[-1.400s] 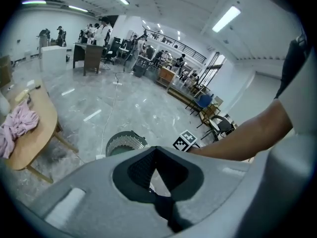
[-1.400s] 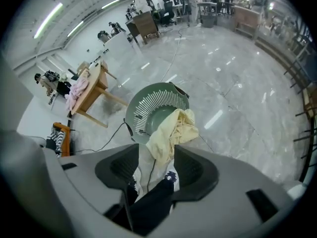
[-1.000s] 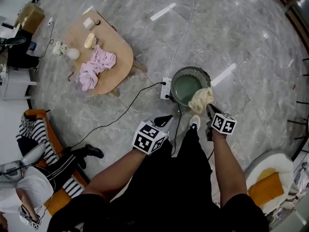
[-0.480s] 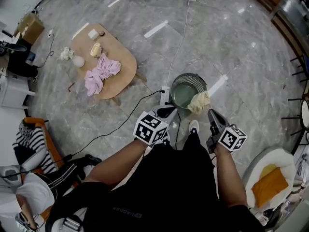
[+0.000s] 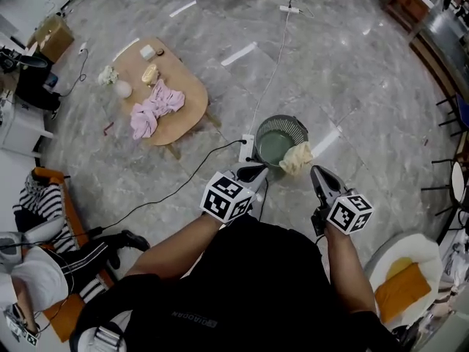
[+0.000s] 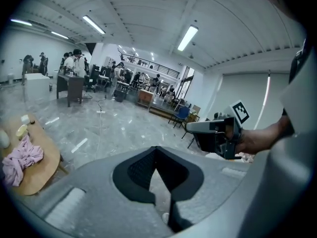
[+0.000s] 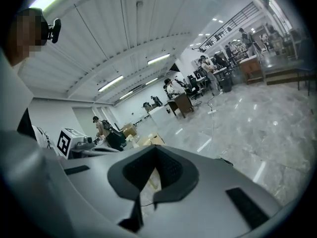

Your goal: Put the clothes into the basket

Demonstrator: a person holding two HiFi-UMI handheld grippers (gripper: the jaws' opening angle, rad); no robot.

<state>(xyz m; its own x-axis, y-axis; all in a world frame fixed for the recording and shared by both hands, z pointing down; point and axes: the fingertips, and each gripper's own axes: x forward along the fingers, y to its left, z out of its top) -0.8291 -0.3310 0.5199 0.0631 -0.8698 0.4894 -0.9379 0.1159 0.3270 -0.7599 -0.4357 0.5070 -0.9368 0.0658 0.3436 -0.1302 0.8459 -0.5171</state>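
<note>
A round grey-green basket (image 5: 281,139) stands on the marble floor, and a cream cloth (image 5: 296,158) hangs over its near right rim. Pink clothes (image 5: 154,107) lie on a low wooden table (image 5: 187,101) at the left; the left gripper view also shows the pink clothes (image 6: 20,157). My left gripper (image 5: 253,173) is raised just short of the basket, its jaws shut and empty (image 6: 157,150). My right gripper (image 5: 316,174) hovers near the cream cloth without touching it, its jaws shut on nothing (image 7: 156,150).
A white power strip (image 5: 247,147) with cables lies against the basket's left side. Small items (image 5: 150,73) sit at the table's far end. A person sits on an orange chair (image 5: 51,196) at the left. A white chair with an orange cushion (image 5: 399,284) stands at the lower right.
Both grippers have risen and drawn back from the basket. The right one now hangs clear of the cream cloth, which stays draped over the rim.
</note>
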